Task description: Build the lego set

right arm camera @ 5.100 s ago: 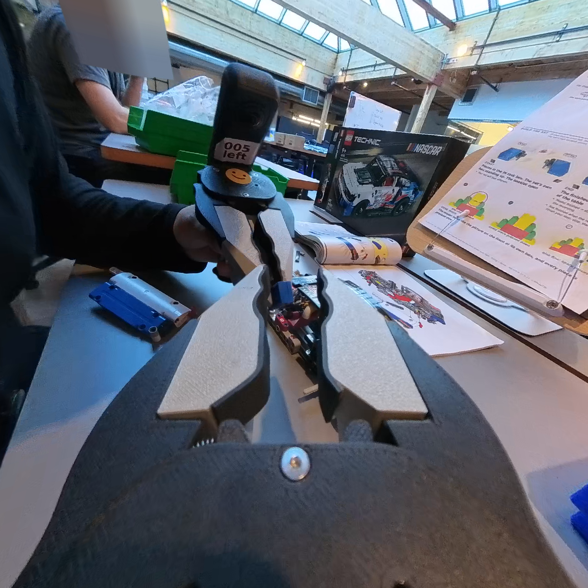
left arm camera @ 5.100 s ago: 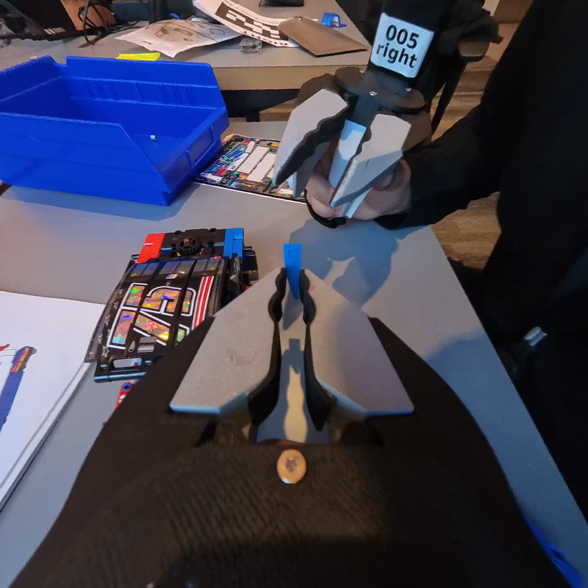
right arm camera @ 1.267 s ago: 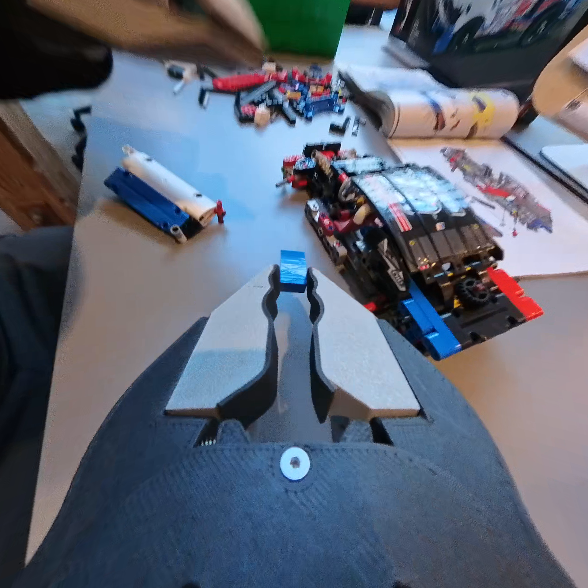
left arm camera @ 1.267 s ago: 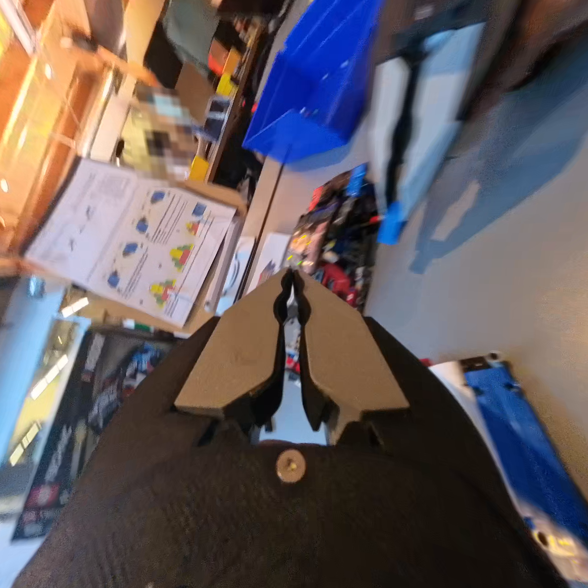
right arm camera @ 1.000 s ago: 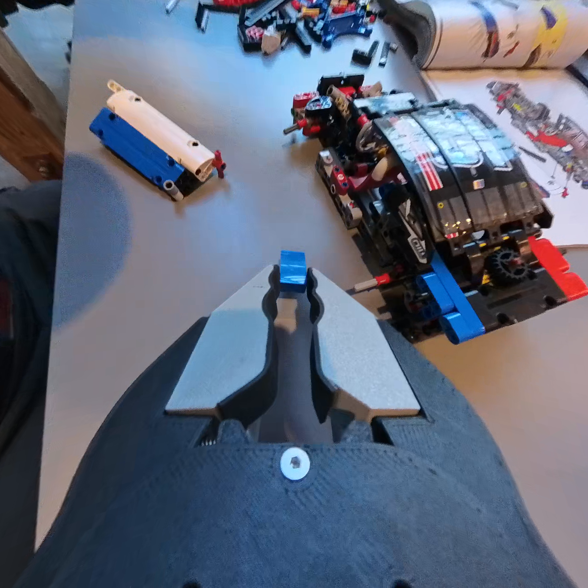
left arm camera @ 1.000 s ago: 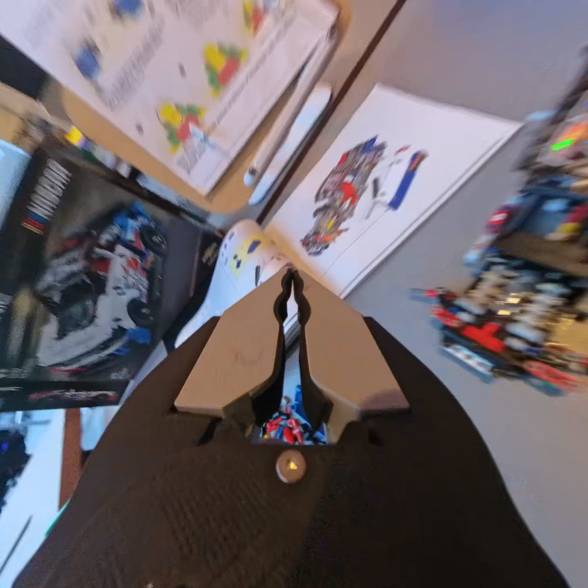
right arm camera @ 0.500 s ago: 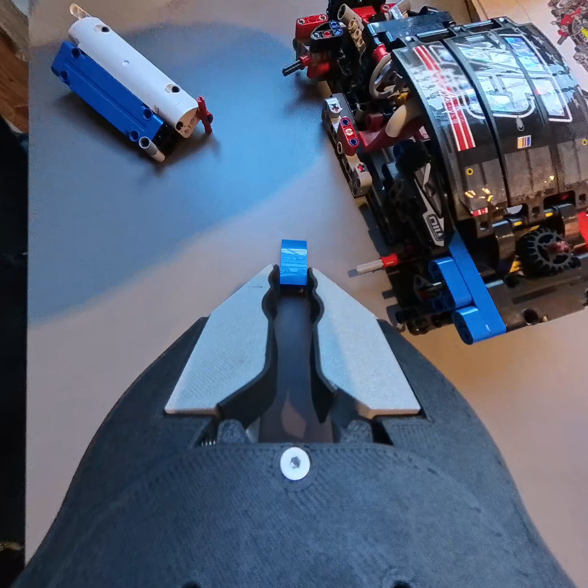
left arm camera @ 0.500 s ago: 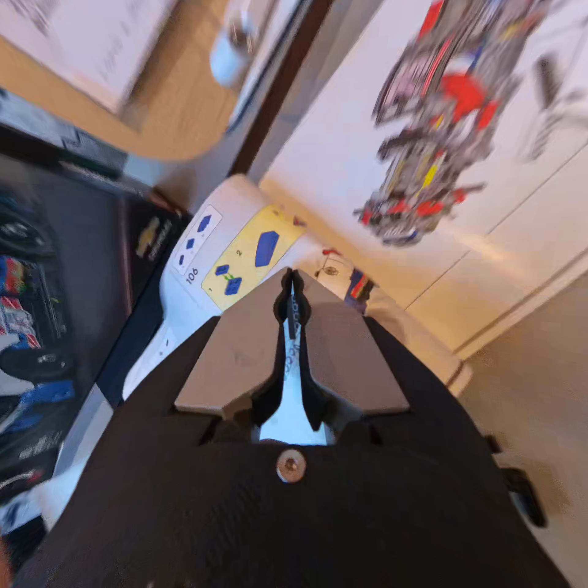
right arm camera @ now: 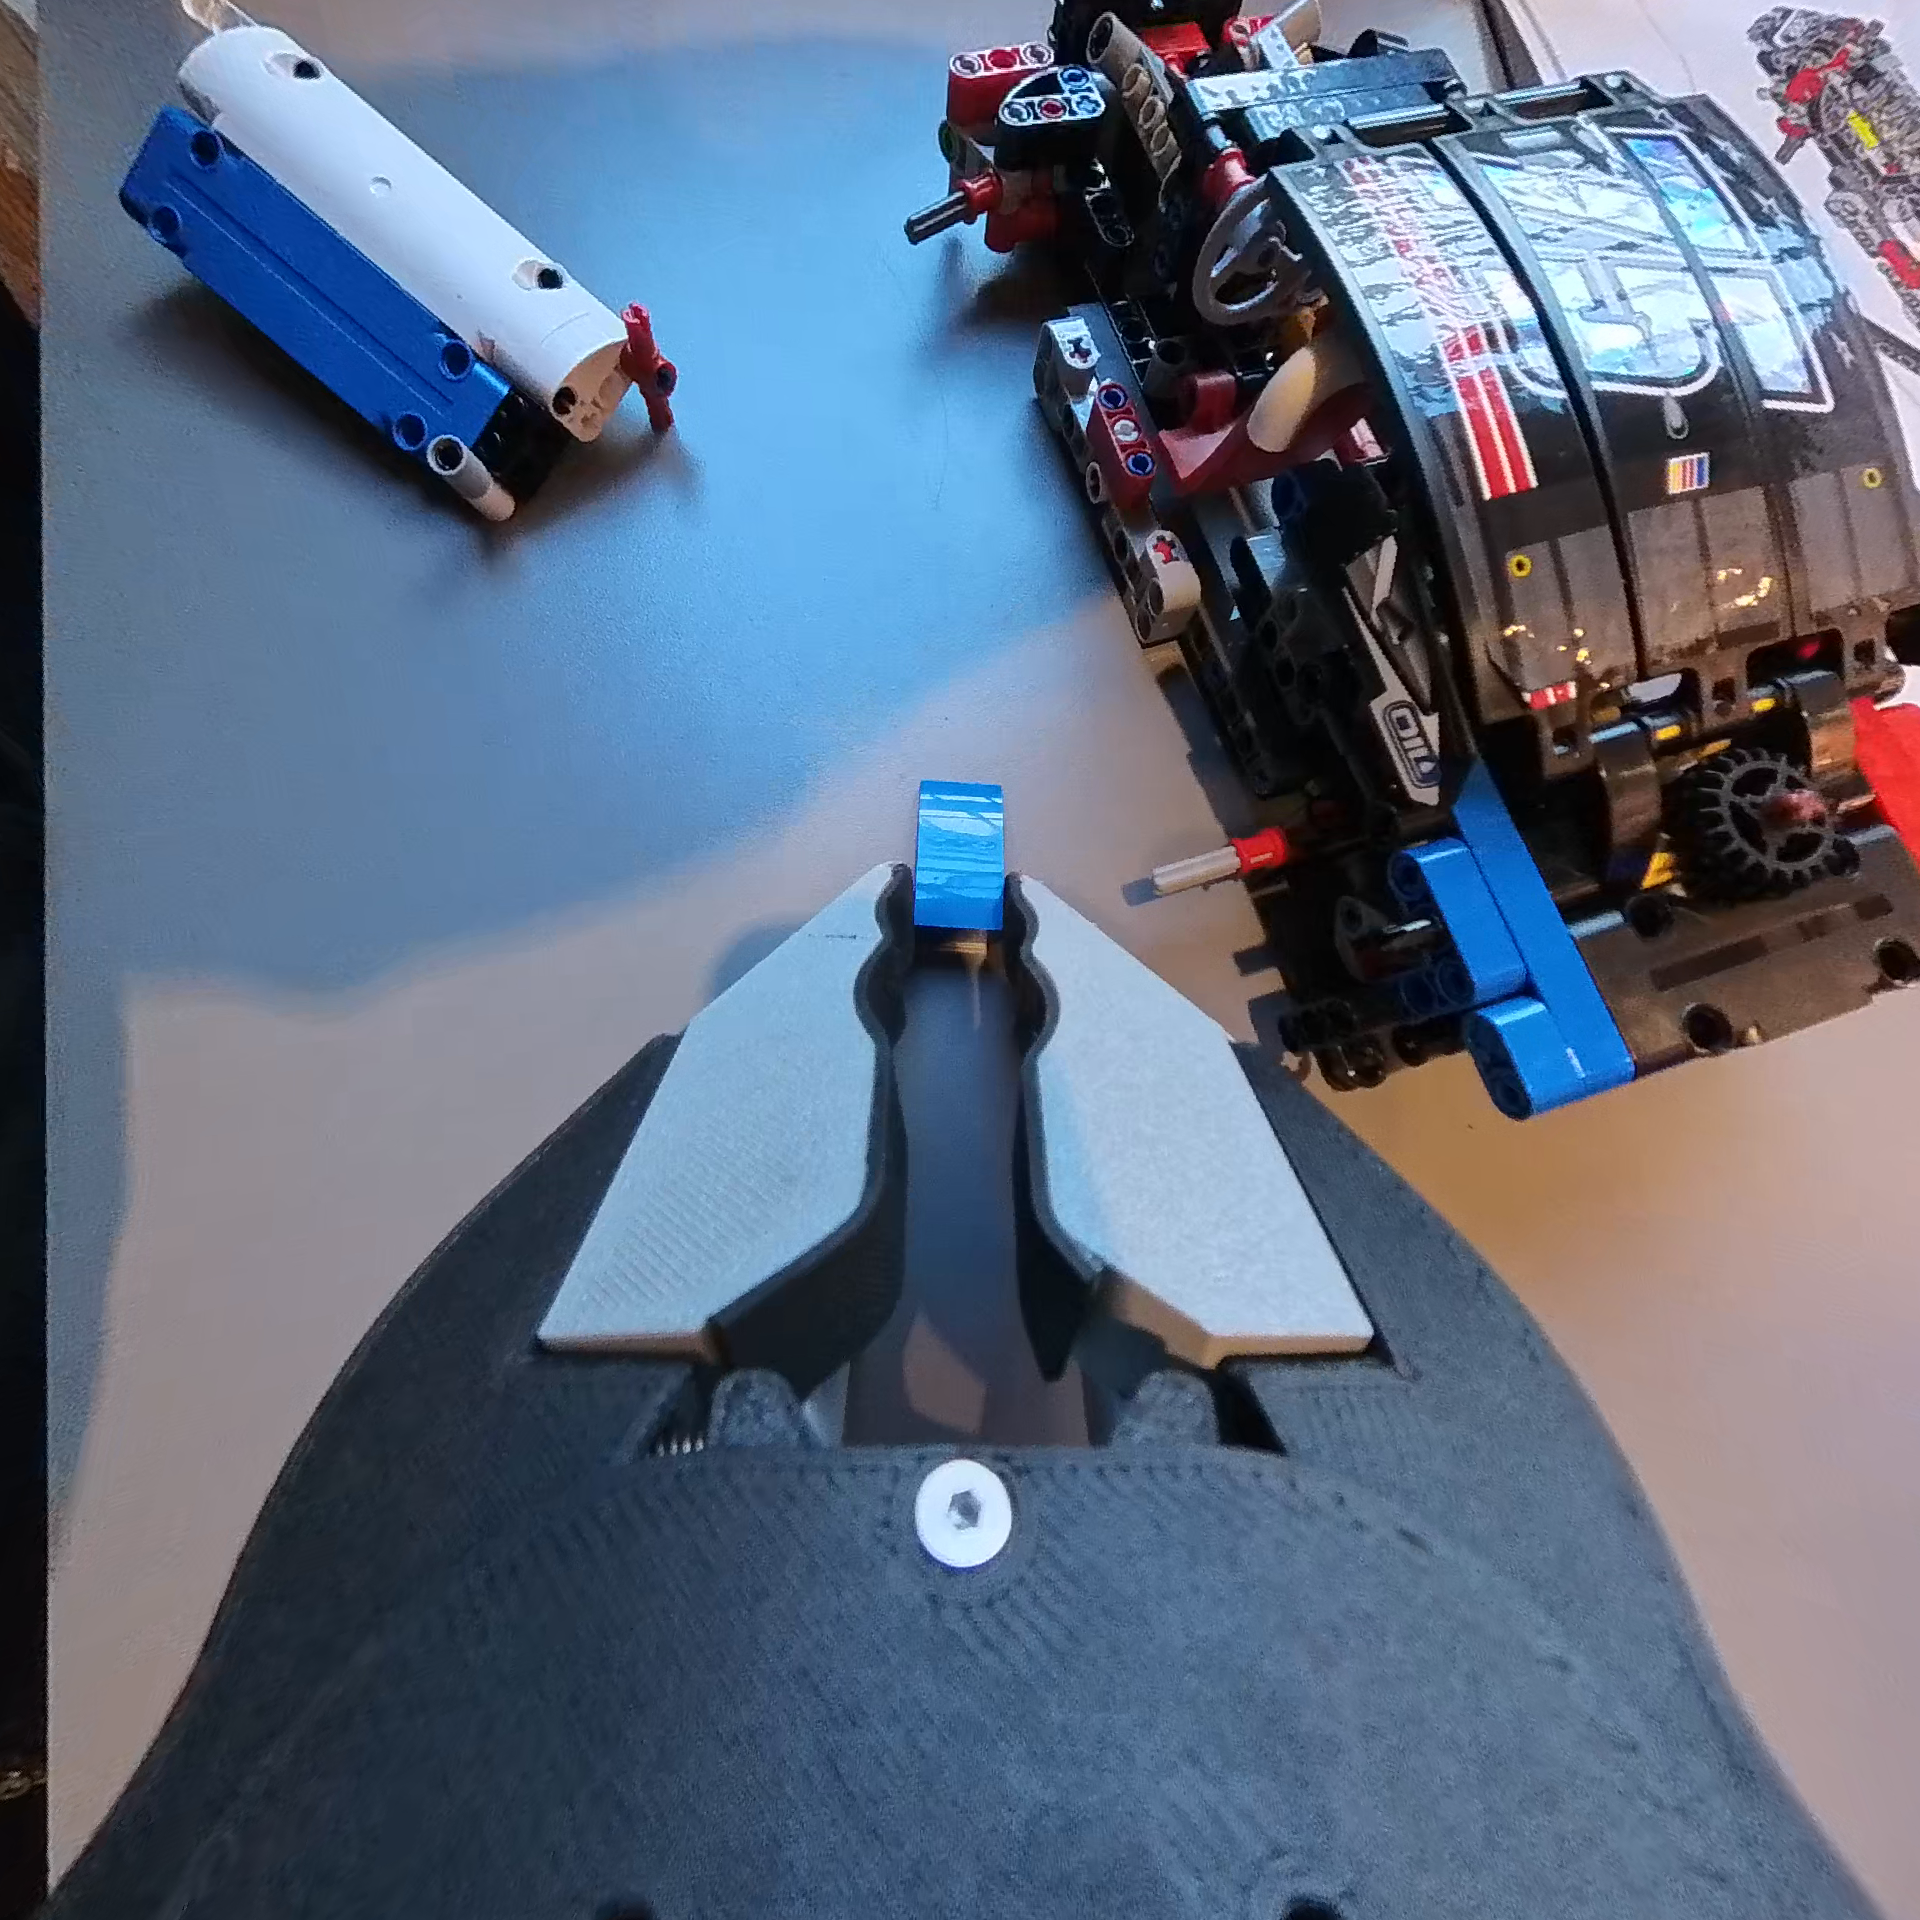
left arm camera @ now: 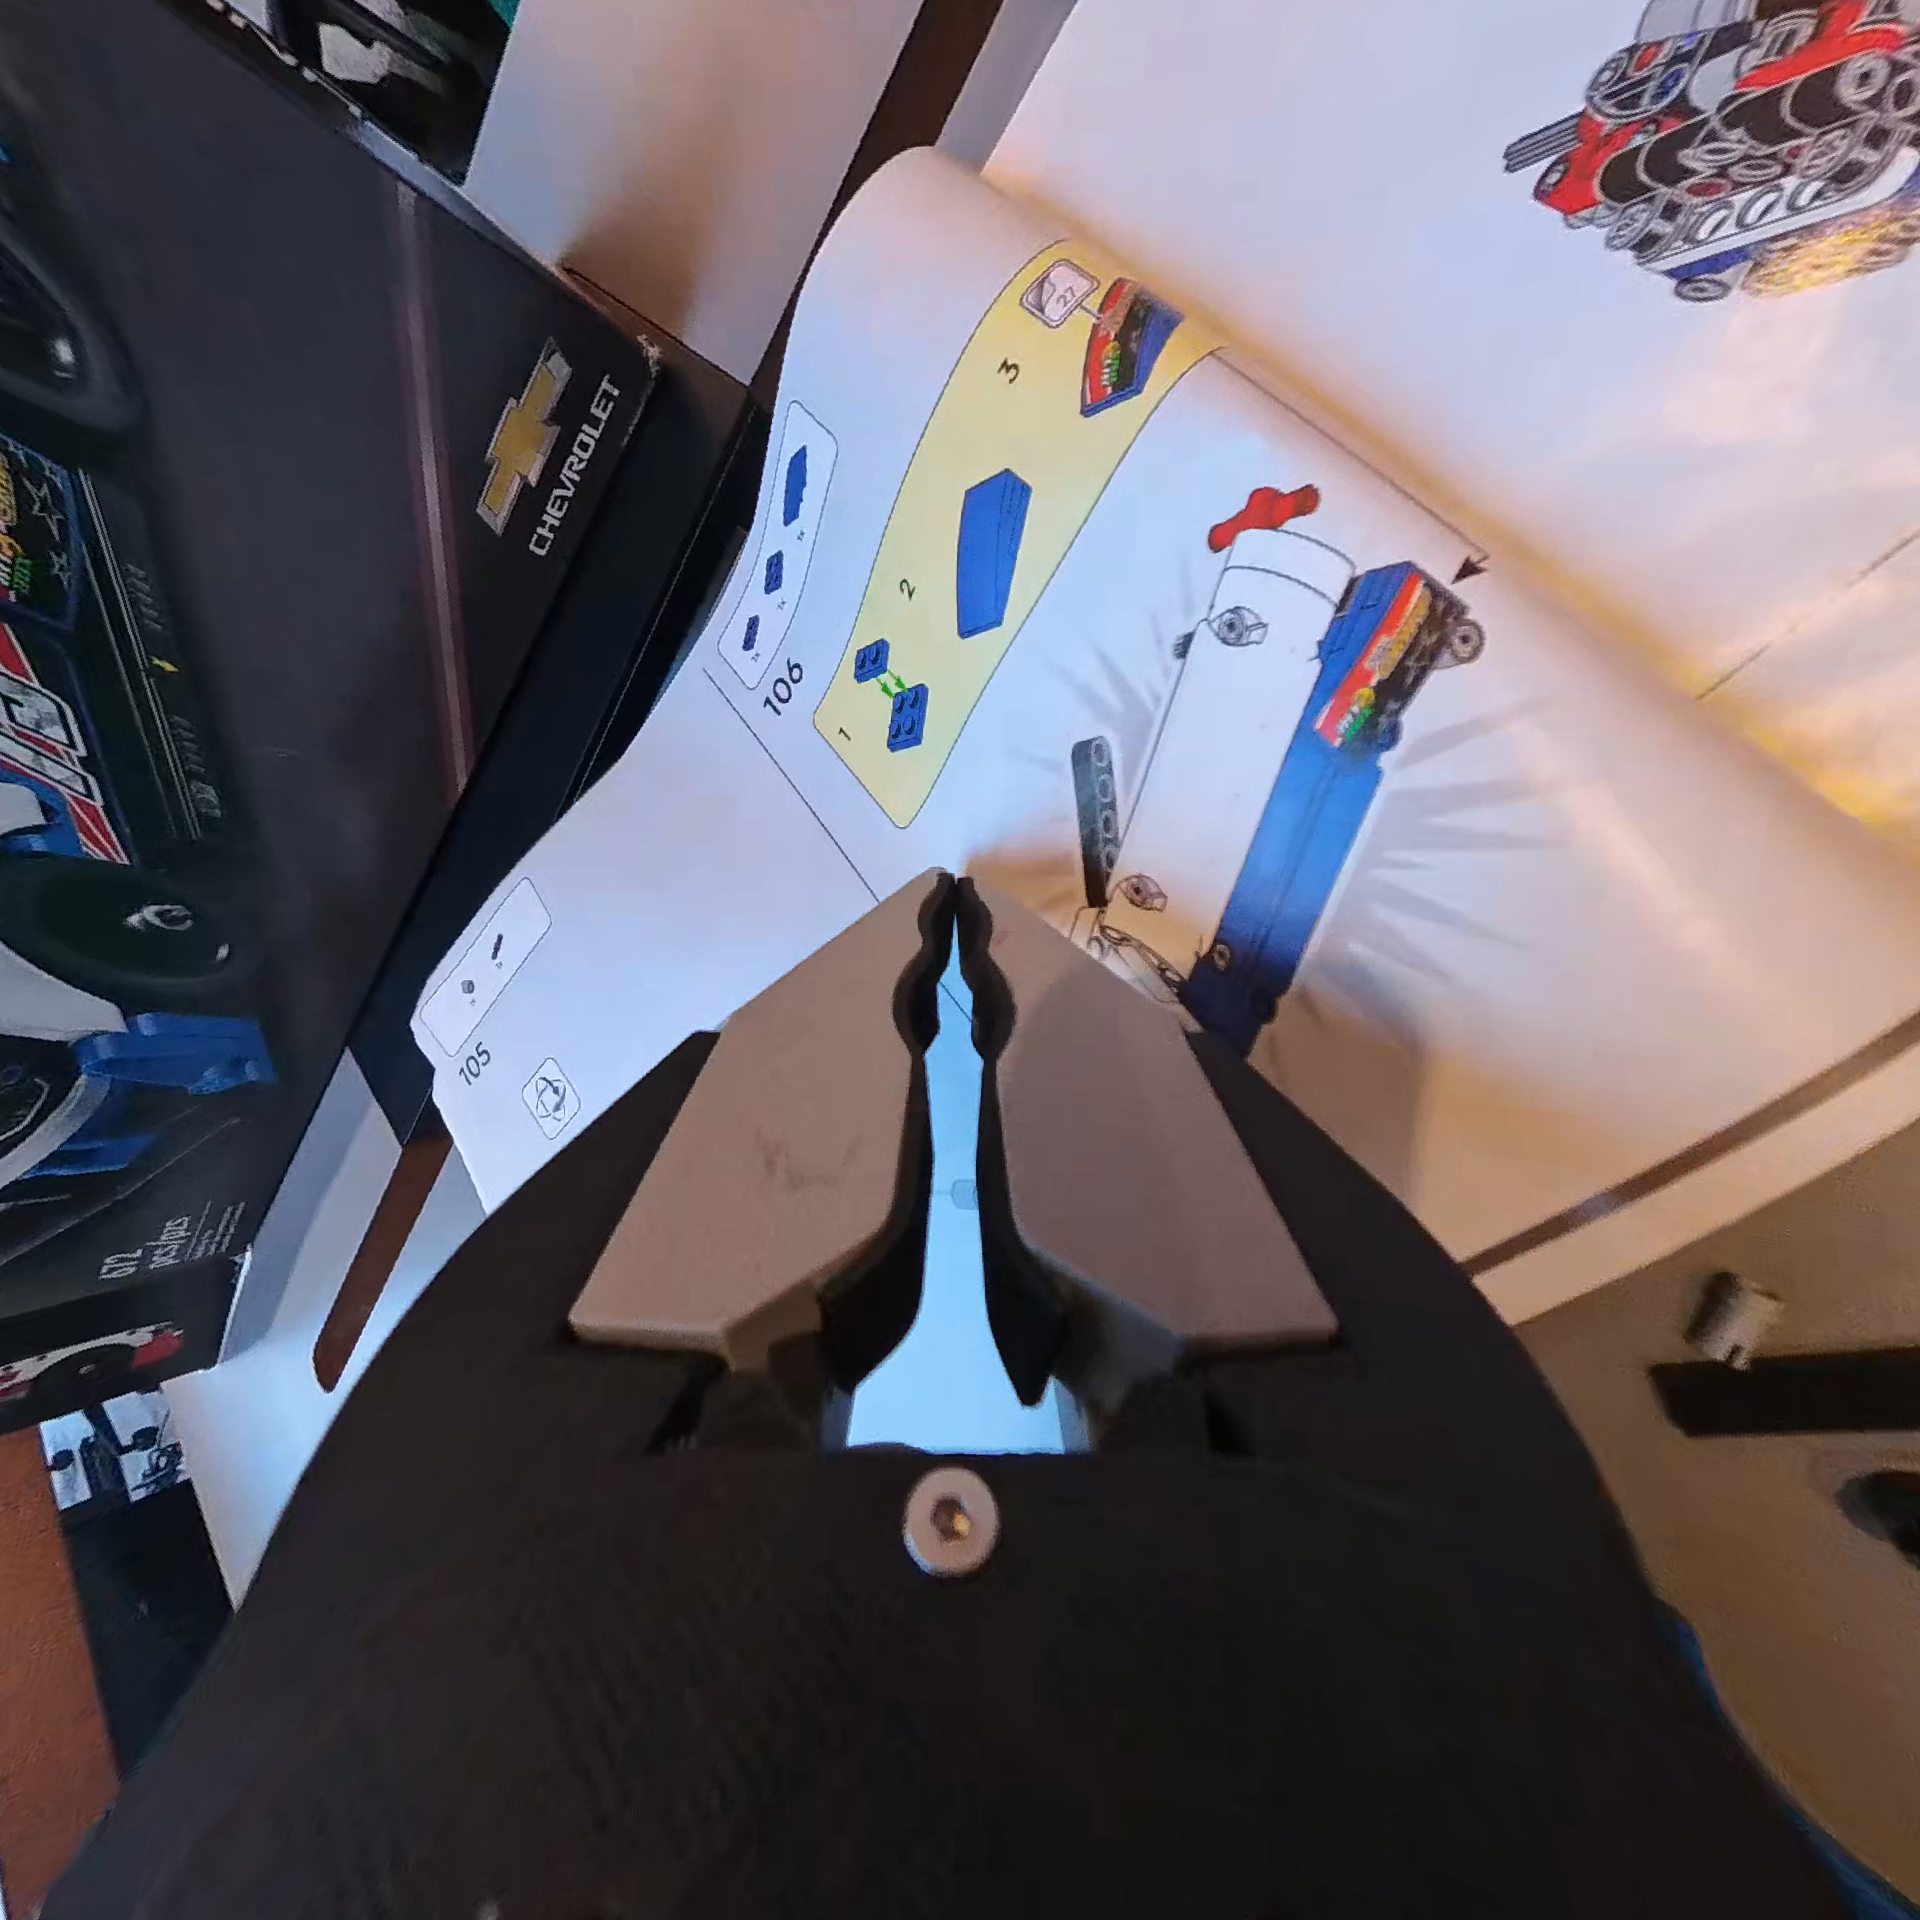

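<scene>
My right gripper (right arm camera: 960, 891) is shut on a small blue brick (right arm camera: 960, 852) and holds it above the grey table (right arm camera: 623, 644). The part-built black car (right arm camera: 1538, 540), with foil stickers and blue beams at its near end, lies to the right of it. A blue and white panel assembly (right arm camera: 364, 270) with a red pin lies at the far left. My left gripper (left arm camera: 954, 896) is shut and empty. It points down at the open instruction booklet (left arm camera: 1039, 582), close over a page with build steps.
The dark set box (left arm camera: 260, 623) stands left of the booklet. A black beam (left arm camera: 1766, 1382) and a small grey piece (left arm camera: 1725, 1320) lie on the table at the right of the left wrist view. A printed page (right arm camera: 1849, 125) lies beyond the car. Across from one pair of fingers to the other is roughly 45 cm.
My left gripper swung away from the car and closed in on the booklet page. My right gripper, still holding the blue brick, tilted downward and moved lower over the table beside the car.
</scene>
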`<state>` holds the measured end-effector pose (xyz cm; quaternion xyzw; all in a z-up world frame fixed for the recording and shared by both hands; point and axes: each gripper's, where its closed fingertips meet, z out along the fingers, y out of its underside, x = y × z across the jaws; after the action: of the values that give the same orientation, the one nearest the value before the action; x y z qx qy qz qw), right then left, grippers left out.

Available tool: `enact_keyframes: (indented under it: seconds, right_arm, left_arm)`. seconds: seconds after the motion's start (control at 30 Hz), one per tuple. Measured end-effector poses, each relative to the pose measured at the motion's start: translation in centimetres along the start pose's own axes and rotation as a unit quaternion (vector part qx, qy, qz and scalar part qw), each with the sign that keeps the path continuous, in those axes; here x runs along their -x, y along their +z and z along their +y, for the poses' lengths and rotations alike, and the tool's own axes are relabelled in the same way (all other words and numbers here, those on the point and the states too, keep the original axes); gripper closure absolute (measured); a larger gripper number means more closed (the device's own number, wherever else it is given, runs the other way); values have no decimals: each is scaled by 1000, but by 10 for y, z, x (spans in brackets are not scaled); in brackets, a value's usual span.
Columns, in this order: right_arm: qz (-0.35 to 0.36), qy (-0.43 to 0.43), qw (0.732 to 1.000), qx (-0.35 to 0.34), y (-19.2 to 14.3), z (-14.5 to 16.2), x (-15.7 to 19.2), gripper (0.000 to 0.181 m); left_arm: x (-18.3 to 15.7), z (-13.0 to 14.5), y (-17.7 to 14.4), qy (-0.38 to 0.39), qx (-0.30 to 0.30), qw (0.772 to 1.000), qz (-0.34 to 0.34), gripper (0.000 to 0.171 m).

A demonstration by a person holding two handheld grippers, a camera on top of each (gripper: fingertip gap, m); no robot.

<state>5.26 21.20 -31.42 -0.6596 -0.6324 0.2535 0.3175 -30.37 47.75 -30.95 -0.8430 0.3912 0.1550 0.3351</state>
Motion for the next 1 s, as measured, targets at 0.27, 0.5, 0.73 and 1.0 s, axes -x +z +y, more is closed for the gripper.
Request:
enact_keyframes:
  seconds: [0.27,0.5,0.73,1.0]
  right_arm:
    - [-5,2,1000,0,0,0,1,167]
    - [-6,0,1000,-1,0,0,1,167]
    - [-4,-3,1000,0,0,0,1,167]
    - [-2,-6,1000,0,0,0,1,167]
  left_arm:
    - [0,1,0,-15,2,1000,19,171]
    - [0,1,1,-26,3,999,31,171]
    - [1,1,1,-22,8,999,30,171]
    - [1,1,1,-22,10,999,31,171]
